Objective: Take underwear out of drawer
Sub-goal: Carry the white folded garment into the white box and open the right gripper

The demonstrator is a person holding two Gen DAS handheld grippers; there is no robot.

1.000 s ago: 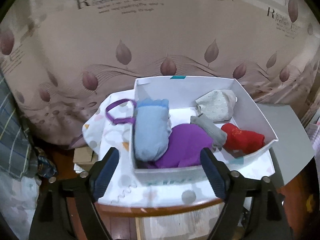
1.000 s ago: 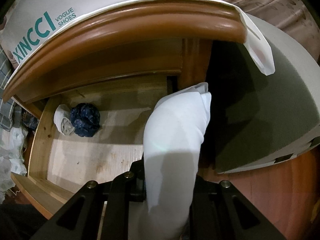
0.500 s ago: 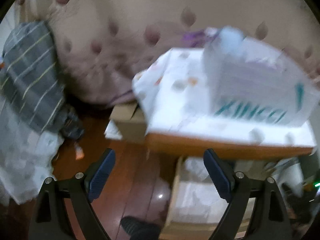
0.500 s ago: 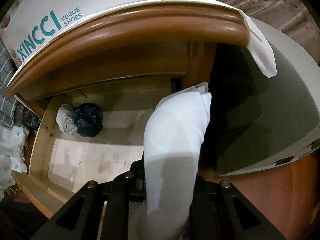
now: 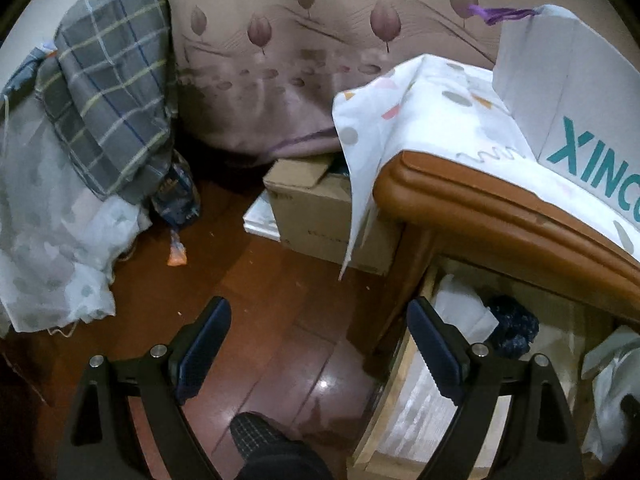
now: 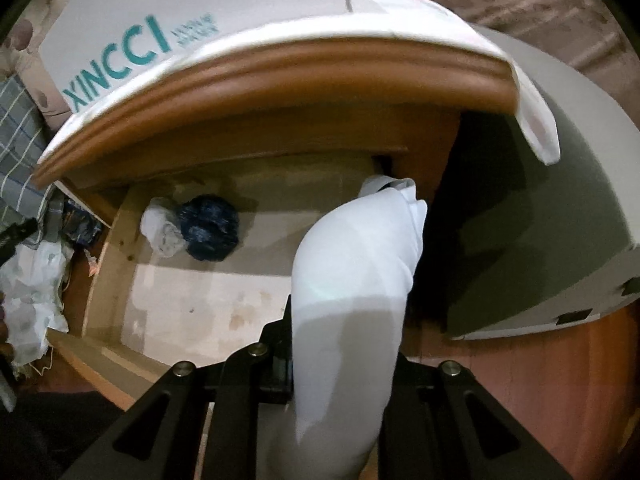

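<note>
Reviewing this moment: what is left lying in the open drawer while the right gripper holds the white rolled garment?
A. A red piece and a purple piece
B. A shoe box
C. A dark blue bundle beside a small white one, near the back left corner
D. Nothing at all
C: the right wrist view shows a dark blue bundle touching a small white bundle in the drawer, while the right gripper clamps the white rolled garment.

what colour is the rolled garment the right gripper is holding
White rolled garment, clearest in the right wrist view.

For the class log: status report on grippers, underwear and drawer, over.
Right gripper shut on white underwear, above open drawer. Left gripper open, empty. Dark blue bundle and white bundle left inside.
</note>
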